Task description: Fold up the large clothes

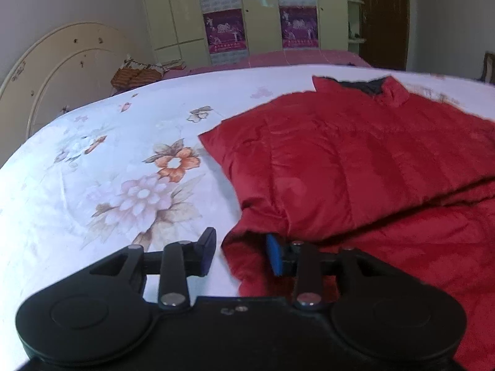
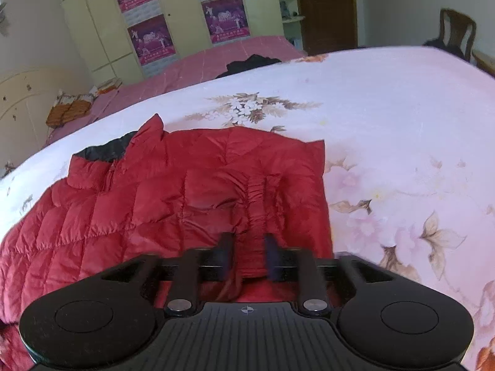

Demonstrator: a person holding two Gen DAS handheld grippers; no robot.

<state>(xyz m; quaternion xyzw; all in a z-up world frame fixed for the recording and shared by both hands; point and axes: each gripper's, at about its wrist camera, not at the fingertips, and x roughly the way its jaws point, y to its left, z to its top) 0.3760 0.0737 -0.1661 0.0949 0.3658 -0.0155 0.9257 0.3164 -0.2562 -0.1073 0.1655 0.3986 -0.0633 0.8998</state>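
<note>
While the red jacket (image 1: 355, 167) is lying spread on the floral sheet (image 1: 108, 170) of the bed, both grippers are hovering low at its near edge. Seen from the left wrist, the jacket is filling the right half of the view, with 1 quilted panel folded over the layer beneath and the dark-lined collar (image 1: 368, 85) pointing toward the far side of the bed. The left gripper (image 1: 241, 252) is standing with its jaws wide apart: its left finger is sitting over bare sheet, its blue-padded right finger is touching the jacket's near corner, and nothing is being pinched between them.

From the right wrist, the jacket (image 2: 191, 185) is taking up the left and centre of the view, collar (image 2: 105, 150) to the far left, its right edge running straight beside the pink flowers of the sheet (image 2: 402, 142). The right gripper (image 2: 247, 255) is sitting over the jacket's near hem with its 2 fingers a narrow gap apart, and a bunched ridge of red fabric is rising between them; whether the pads are actually pressing on that ridge I cannot tell.

Beyond the bed, a second bed with a pink cover (image 2: 222, 58), a wardrobe (image 2: 92, 21) bearing purple posters (image 2: 154, 38), a brown door (image 2: 328, 6) and a wooden chair (image 2: 456, 31) are showing
</note>
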